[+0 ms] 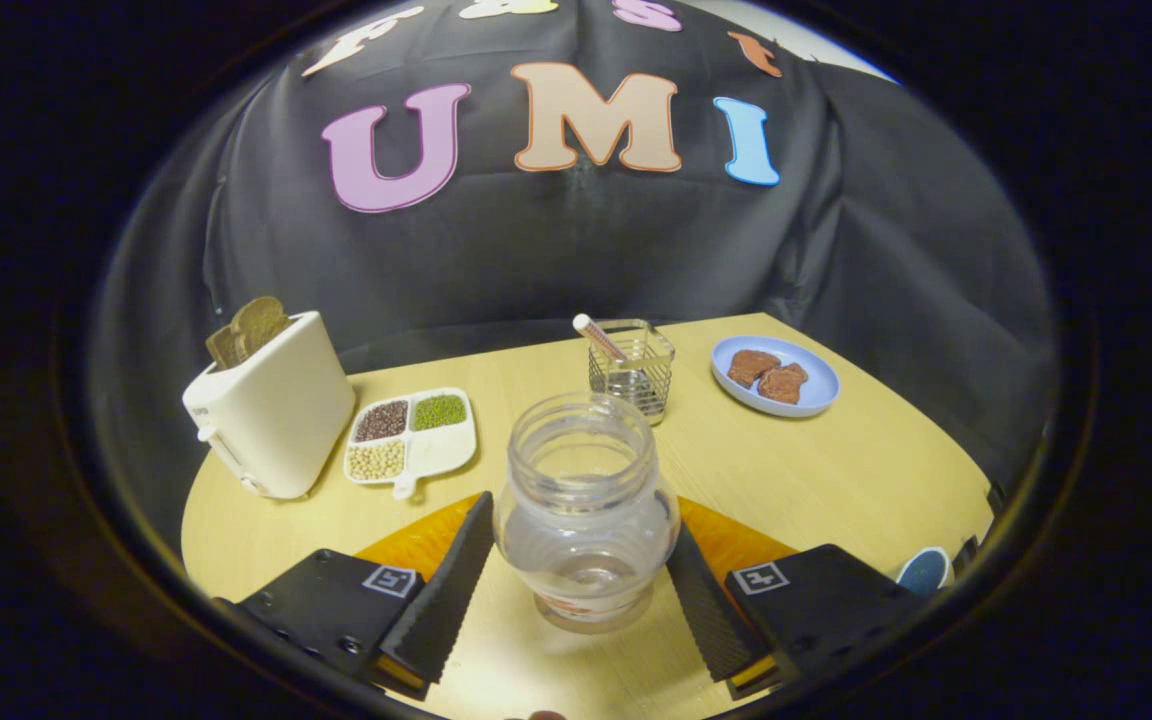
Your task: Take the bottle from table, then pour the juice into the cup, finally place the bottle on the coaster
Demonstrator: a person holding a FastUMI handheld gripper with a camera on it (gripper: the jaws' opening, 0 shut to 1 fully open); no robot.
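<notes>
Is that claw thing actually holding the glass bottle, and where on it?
Yes. The gripper holds the clear bottle by its wide lower body, one finger pressed on each side. The open neck stands free above the fingers.

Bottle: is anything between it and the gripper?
Nothing visible. The clear bottle stands upright directly between the gripper fingers, which flank its lower body on both sides. Whether the pads already press the glass cannot be told. The orange coaster lies on the table just behind it.

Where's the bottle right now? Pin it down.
In the gripper view, the clear bottle stands upright between the gripper fingers, which flank it closely, with the orange coaster behind it.
</notes>
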